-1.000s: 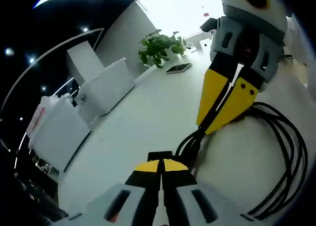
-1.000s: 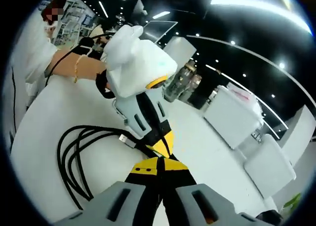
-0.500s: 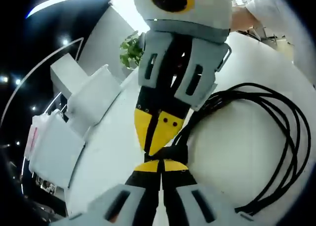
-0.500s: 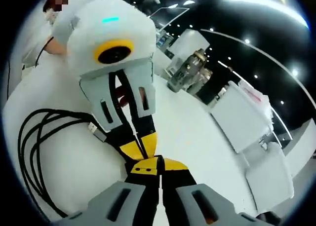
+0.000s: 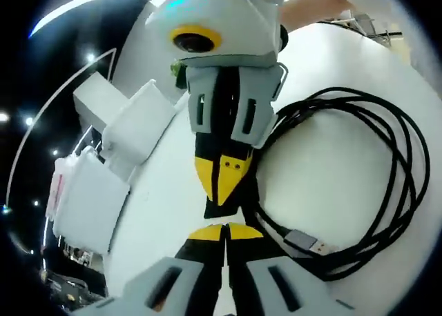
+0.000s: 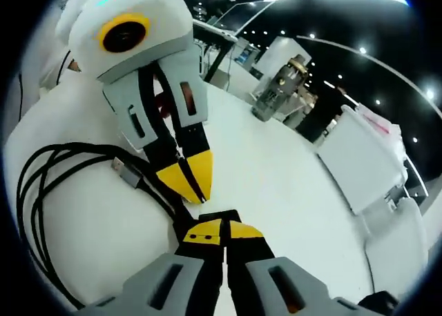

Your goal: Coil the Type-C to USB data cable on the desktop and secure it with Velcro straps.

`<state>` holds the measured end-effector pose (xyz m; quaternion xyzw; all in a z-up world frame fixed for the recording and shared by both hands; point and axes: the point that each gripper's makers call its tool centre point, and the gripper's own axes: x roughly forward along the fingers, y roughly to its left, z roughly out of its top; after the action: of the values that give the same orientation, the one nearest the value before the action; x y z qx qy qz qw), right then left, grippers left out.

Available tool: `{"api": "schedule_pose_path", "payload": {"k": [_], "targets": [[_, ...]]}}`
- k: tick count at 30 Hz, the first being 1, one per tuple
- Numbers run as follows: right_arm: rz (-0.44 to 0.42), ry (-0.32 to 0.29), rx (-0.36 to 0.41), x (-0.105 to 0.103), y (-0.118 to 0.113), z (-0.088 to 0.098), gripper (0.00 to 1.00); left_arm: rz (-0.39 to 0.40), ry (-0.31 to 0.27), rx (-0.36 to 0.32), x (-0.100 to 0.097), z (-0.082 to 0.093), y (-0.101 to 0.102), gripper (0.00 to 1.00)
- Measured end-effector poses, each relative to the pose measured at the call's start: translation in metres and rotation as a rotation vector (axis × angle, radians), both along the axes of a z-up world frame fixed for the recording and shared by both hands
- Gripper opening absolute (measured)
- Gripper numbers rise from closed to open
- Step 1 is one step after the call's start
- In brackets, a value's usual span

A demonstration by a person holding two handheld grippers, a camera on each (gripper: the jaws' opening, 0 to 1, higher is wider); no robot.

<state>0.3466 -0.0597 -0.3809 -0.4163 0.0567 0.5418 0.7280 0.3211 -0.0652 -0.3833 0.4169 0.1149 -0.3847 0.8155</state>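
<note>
Your left gripper (image 5: 225, 232) and right gripper (image 5: 222, 192), both clenched, meet tip to tip over the coiled cable (image 5: 387, 192); the bundled strands run crosswise beside both tips, on the white desktop (image 5: 331, 192).

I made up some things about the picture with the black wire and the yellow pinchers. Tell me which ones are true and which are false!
1. The black cable lies in loops on the white table. True.
2. The metal USB plug is pushed into a phone. False: it lies loose on the table, plugged into nothing.
3. The left gripper has its yellow tips pressed together. True.
4. The right gripper is spread wide open. False: its tips are closed.
5. The two grippers point their tips at each other. True.
</note>
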Motion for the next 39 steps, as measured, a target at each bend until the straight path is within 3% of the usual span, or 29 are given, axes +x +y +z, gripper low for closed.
{"api": "schedule_pose_path", "payload": {"k": [2, 5, 8, 10, 12, 15, 16, 17, 18, 20, 22, 24, 26, 29, 31, 32, 35, 36, 37, 39], "targets": [[0.032, -0.01, -0.01, -0.001, 0.004, 0.0, 0.01, 0.026, 0.032, -0.104, -0.002, 0.005, 0.002, 0.02], [0.03, -0.024, -0.017, 0.002, 0.008, 0.0, 0.02, 0.064, 0.051, -0.193, 0.0, 0.01, 0.006, 0.02], [0.028, -0.133, 0.002, 0.01, 0.013, 0.005, 0.05, 0.093, 0.047, -0.207, 0.005, 0.01, 0.012, 0.02], [0.003, -0.119, 0.025, 0.014, 0.016, 0.002, 0.05, 0.102, 0.049, -0.21, 0.006, 0.01, 0.016, 0.02], [-0.051, -0.044, 0.074, 0.019, 0.017, 0.0, 0.03, 0.115, 0.064, -0.253, 0.006, 0.012, 0.016, 0.02], [-0.094, 0.019, 0.148, 0.027, 0.016, 0.002, 0.04, 0.12, 0.067, -0.26, 0.005, 0.013, 0.017, 0.02], [-0.106, 0.016, 0.147, 0.031, 0.013, 0.003, 0.04, 0.125, 0.058, -0.258, 0.007, 0.014, 0.018, 0.02], [-0.132, -0.027, 0.154, 0.038, 0.008, 0.01, 0.02, 0.133, 0.053, -0.262, 0.008, 0.016, 0.02, 0.02], [-0.133, -0.022, 0.207, 0.039, 0.006, 0.019, 0.01, 0.147, 0.045, -0.276, 0.01, 0.019, 0.022, 0.02], [-0.099, 0.155, 0.335, 0.023, 0.004, 0.036, 0.01, 0.174, 0.042, -0.328, 0.013, 0.026, 0.027, 0.02], [-0.025, 0.244, 0.379, 0.008, -0.001, 0.045, 0.01, 0.182, 0.055, -0.374, 0.014, 0.03, 0.029, 0.02], [0.07, 0.387, 0.363, -0.018, -0.006, 0.041, 0.03, 0.19, 0.063, -0.402, 0.015, 0.032, 0.03, 0.02], [0.089, 0.39, 0.349, -0.025, -0.01, 0.038, 0.06, 0.187, 0.066, -0.406, 0.014, 0.032, 0.028, 0.02], [0.099, 0.324, 0.286, -0.025, -0.006, 0.024, 0.13, 0.177, 0.064, -0.4, 0.012, 0.033, 0.023, 0.02], [0.108, 0.349, 0.291, -0.025, -0.001, 0.02, 0.14, 0.162, 0.092, -0.439, 0.009, 0.033, 0.018, 0.02], [0.116, 0.39, 0.296, -0.028, 0.002, 0.016, 0.14, 0.16, 0.106, -0.461, 0.008, 0.034, 0.017, 0.02], [0.117, 0.361, 0.235, -0.023, 0.003, -0.001, 0.1, 0.17, 0.112, -0.48, 0.01, 0.034, 0.02, 0.02], [0.152, 0.351, 0.293, -0.023, 0.008, 0.006, 0.1, 0.175, 0.11, -0.484, 0.01, 0.035, 0.022, 0.02], [0.106, 0.437, 0.289, -0.023, 0.005, 0.002, 0.1, 0.179, 0.111, -0.492, 0.011, 0.035, 0.023, 0.02], [0.119, 0.43, 0.292, -0.021, 0.004, 0.003, 0.09, 0.187, 0.122, -0.522, 0.011, 0.037, 0.025, 0.02]]}}
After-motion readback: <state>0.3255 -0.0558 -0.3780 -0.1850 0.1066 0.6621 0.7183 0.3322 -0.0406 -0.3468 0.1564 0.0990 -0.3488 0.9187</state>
